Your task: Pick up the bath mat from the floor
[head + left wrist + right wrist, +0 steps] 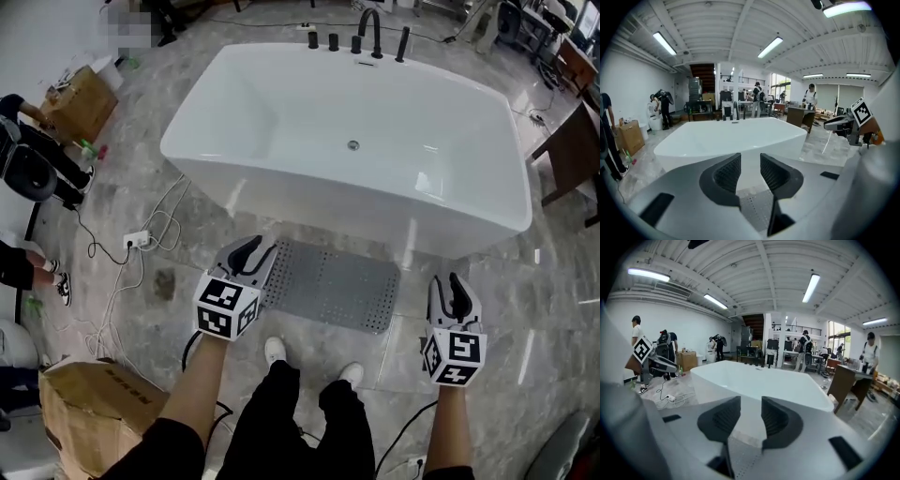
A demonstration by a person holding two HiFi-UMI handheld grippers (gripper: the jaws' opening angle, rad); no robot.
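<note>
The grey perforated bath mat (pixel 328 284) lies flat on the marble floor, right in front of the white bathtub (pixel 211 161). My left gripper (pixel 255 246) hovers over the mat's left end, open, with nothing between its jaws. My right gripper (pixel 448 281) hangs just right of the mat's right edge, also open and empty. In the left gripper view the mat (pixel 757 208) shows below the parted jaws of the left gripper (pixel 750 159). In the right gripper view the right gripper (pixel 751 401) points at the tub, with the mat (pixel 744 456) low in the frame.
My white shoes (pixel 274 352) stand just behind the mat. A power strip (pixel 137 240) with white cables lies on the floor to the left. Cardboard boxes sit at the far left (pixel 80 98) and near left (pixel 94 403). Dark furniture (pixel 572 150) stands to the right.
</note>
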